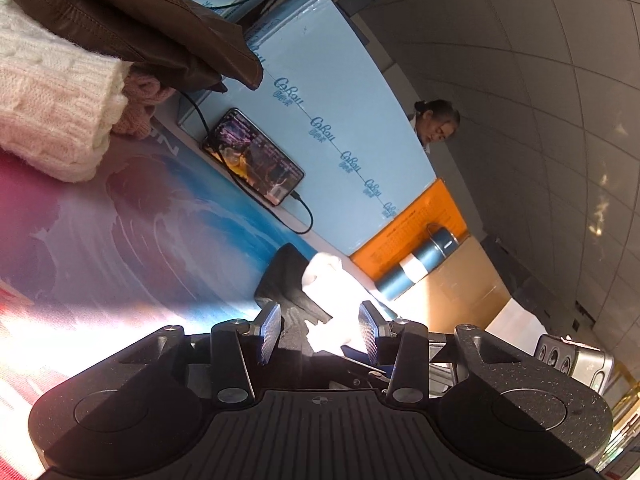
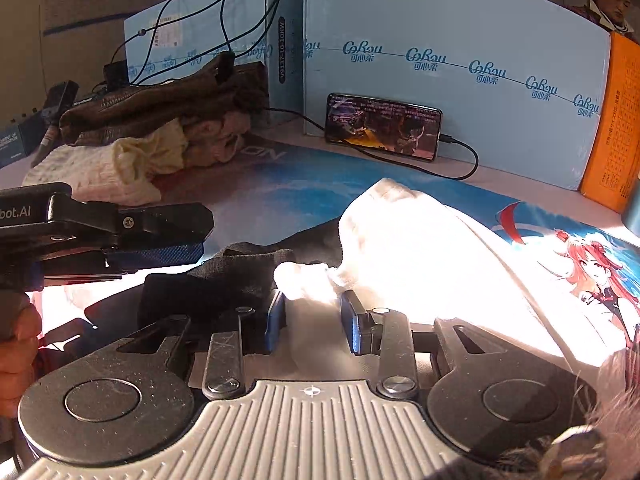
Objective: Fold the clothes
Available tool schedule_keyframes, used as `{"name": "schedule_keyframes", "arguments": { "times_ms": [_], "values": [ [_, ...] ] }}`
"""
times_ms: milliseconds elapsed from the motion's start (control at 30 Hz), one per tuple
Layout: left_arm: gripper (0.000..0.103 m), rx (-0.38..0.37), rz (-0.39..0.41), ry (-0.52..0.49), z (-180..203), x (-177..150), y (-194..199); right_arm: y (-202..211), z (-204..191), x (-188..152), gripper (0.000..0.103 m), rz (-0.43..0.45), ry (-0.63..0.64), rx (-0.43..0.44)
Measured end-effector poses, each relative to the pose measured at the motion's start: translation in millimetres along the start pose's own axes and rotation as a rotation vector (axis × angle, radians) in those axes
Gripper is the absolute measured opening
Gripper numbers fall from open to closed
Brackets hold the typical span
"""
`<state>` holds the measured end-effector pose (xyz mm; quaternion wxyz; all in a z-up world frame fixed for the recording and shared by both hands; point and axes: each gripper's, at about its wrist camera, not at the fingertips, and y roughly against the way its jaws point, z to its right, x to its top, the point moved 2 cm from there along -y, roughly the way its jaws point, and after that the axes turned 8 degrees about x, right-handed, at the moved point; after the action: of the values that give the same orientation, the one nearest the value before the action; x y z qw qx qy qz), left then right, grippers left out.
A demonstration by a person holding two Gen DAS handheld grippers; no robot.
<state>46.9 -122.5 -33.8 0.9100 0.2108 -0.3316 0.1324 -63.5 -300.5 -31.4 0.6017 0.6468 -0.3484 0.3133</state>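
Observation:
A white garment point(image 2: 420, 256) lies bunched on the printed mat point(image 2: 280, 184), overlapping a black garment point(image 2: 240, 276) to its left. In the right wrist view my right gripper point(image 2: 314, 322) has a fold of the white cloth filling the gap between its blue pads, shut on it. My left gripper point(image 2: 200, 240) reaches in from the left, just above the black cloth. In the left wrist view the left gripper point(image 1: 320, 334) stands open, with the black garment point(image 1: 284, 280) and white garment point(image 1: 332, 280) ahead of and under its fingers, which press on neither.
A pile of clothes sits at the back left: a brown jacket point(image 2: 160, 100), a cream knit point(image 2: 92, 176), a pink knit point(image 2: 216, 140). A cabled phone point(image 2: 384, 126) leans on blue boxes point(image 2: 460, 32). An orange box point(image 2: 612, 128), a blue flask point(image 1: 420, 264) and a person point(image 1: 436, 120) are nearby.

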Motion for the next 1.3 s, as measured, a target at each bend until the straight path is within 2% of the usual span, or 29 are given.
{"name": "schedule_keyframes", "arguments": {
  "times_ms": [67,133,267,333,467,533,567,600,667,733,767,900,967,1033,1067,1133,1200,1300],
  "values": [
    [0.042,0.001,-0.001,0.002,-0.5,-0.1,-0.2,3.9,-0.2,-1.1,0.008,0.024,0.004,-0.003],
    [0.042,0.004,0.005,0.006,-1.1,0.0,0.2,10.1,0.2,-1.4,0.007,0.055,-0.007,0.001],
    [0.042,0.006,0.007,0.011,-1.8,0.4,-0.2,38.3,-7.3,0.7,0.007,0.142,-0.061,0.117],
    [0.042,0.008,0.007,0.013,-2.0,0.6,-0.6,43.1,-11.2,-1.3,0.007,0.143,-0.074,0.165],
    [0.042,0.021,0.014,0.011,-1.6,0.8,-0.5,32.3,-13.7,-17.2,0.008,0.089,-0.096,0.202],
    [0.044,0.029,0.014,0.004,-0.5,0.7,-0.8,30.9,-16.5,-25.3,0.014,0.086,-0.108,0.223],
    [0.045,0.031,0.013,-0.002,0.3,0.6,-1.1,33.7,-19.5,-28.1,0.023,0.098,-0.109,0.231],
    [0.049,0.033,0.011,-0.007,1.0,0.6,-1.3,36.5,-22.6,-30.8,0.048,0.111,-0.111,0.240],
    [0.050,0.036,0.011,-0.013,0.9,0.8,-0.9,42.1,-32.0,-36.8,0.079,0.144,-0.101,0.265],
    [0.053,0.047,0.012,-0.012,0.1,1.2,-0.5,47.3,-43.4,-44.1,0.080,0.176,-0.081,0.279],
    [0.054,0.054,0.013,-0.010,-0.4,1.4,-0.4,47.3,-46.3,-47.7,0.085,0.178,-0.079,0.282],
    [0.058,0.049,0.023,0.008,-1.6,3.4,7.5,56.3,-37.4,-60.5,0.087,0.213,-0.173,0.308],
    [0.064,0.038,0.004,0.024,-2.1,4.5,16.3,73.3,-21.4,-64.9,0.087,0.261,-0.240,0.358],
    [0.079,0.043,-0.005,0.037,-4.2,5.0,28.3,97.4,-1.1,-67.7,0.092,0.344,-0.295,0.374],
    [0.080,0.056,-0.008,0.041,-5.8,5.4,34.6,109.4,10.0,-69.6,0.097,0.386,-0.320,0.363],
    [0.083,0.088,-0.007,0.051,-9.3,6.6,46.5,131.0,34.0,-74.7,0.098,0.459,-0.378,0.312],
    [0.087,0.127,-0.020,0.039,-7.4,5.7,50.1,147.4,60.3,-82.3,0.098,0.509,-0.465,0.228],
    [0.087,0.188,-0.046,0.015,-2.9,3.5,52.7,158.1,98.9,-96.5,0.099,0.542,-0.652,0.079]
  ]
}}
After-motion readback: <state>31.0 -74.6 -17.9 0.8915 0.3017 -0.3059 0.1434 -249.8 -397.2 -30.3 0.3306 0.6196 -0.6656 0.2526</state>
